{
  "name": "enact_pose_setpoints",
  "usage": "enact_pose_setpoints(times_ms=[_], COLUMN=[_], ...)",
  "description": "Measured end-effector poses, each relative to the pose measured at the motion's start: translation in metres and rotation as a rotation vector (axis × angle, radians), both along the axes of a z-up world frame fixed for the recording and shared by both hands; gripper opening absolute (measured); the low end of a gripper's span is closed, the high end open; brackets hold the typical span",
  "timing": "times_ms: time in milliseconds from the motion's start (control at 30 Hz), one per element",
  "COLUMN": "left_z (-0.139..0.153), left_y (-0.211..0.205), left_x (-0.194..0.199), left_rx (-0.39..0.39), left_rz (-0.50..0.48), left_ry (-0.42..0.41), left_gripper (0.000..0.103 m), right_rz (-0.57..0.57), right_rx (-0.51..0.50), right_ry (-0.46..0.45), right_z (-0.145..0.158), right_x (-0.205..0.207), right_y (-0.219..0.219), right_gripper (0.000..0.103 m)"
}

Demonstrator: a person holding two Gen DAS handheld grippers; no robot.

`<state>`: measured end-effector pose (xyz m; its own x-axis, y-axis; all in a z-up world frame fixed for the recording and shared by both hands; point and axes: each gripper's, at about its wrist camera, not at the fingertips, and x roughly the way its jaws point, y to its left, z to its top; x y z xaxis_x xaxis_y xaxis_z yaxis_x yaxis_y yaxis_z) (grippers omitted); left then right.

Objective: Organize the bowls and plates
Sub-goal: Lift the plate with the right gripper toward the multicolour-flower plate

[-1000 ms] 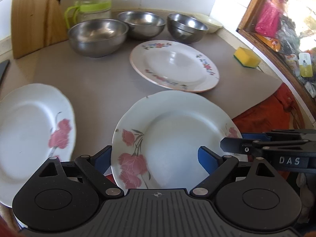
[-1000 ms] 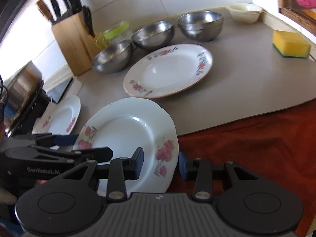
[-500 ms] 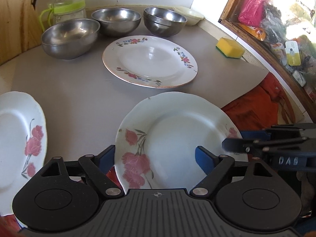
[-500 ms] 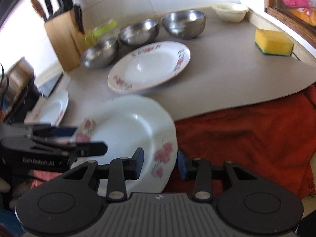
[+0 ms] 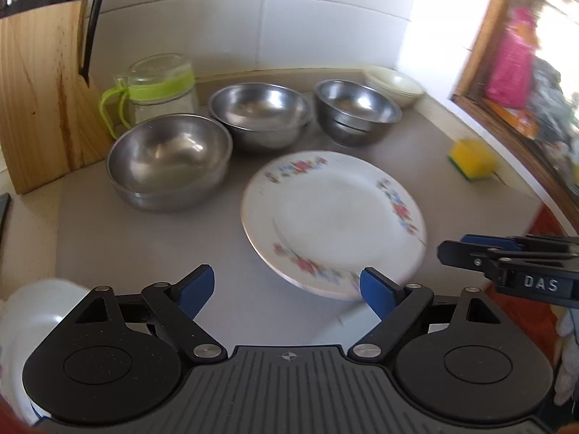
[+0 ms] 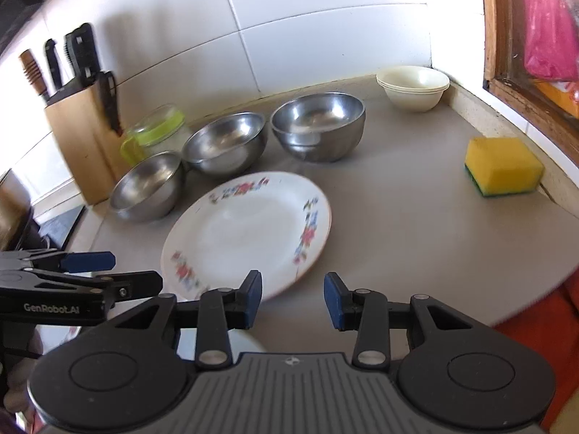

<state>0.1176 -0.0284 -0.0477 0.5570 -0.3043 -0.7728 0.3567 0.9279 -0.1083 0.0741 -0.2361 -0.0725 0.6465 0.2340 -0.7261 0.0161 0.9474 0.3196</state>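
Left wrist view showed the left gripper (image 5: 287, 294) with its jaws standing wide and nothing between them, having just been opening a little further, above the grey counter (image 5: 126, 238) just short of the big flowered plate (image 5: 333, 217). Right wrist view showed the right gripper (image 6: 291, 298) with its jaws only partly apart and gripping nothing, the plate's near rim just ahead of its left finger. That plate lay flat and alone in the middle of the counter. Behind it three steel bowls (image 5: 170, 162) stood side by side, not nested, and a stack of cream bowls (image 6: 412, 88) sat in the far corner, the only pile that looked finished. White edges of two rose-patterned plates (image 5: 32, 322) showed low in the views, one at the left corner and one under the left gripper's body; whether they were stacked I could not tell. A yellow sponge (image 6: 503, 166), a lidded jar (image 5: 159, 86) and a knife block (image 5: 39, 97) stood around the edges. By my reckoning the task was at an early stage: the plates were to be gathered into one pile and the steel bowls nested, with the flowered plate the likely next pick.
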Motion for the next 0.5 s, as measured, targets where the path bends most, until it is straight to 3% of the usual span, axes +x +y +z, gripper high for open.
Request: enact_pose_setpoints(times_ms=[333, 500], left_z=[-0.013, -0.024], left_y=[-0.015, -0.021], left_x=[0.041, 0.057], left_rx=[0.025, 0.019], left_rz=[0.03, 0.005], left_ry=[0.01, 0.05], left_gripper=[0.093, 0.081], right_rz=[-0.054, -0.039], right_rx=[0.003, 0.004], right_ry=[0.059, 0.078], right_z=[-0.021, -0.028], right_x=[0.046, 0.059], right_y=[-0.003, -0.002], right_gripper=[0.041, 0.041])
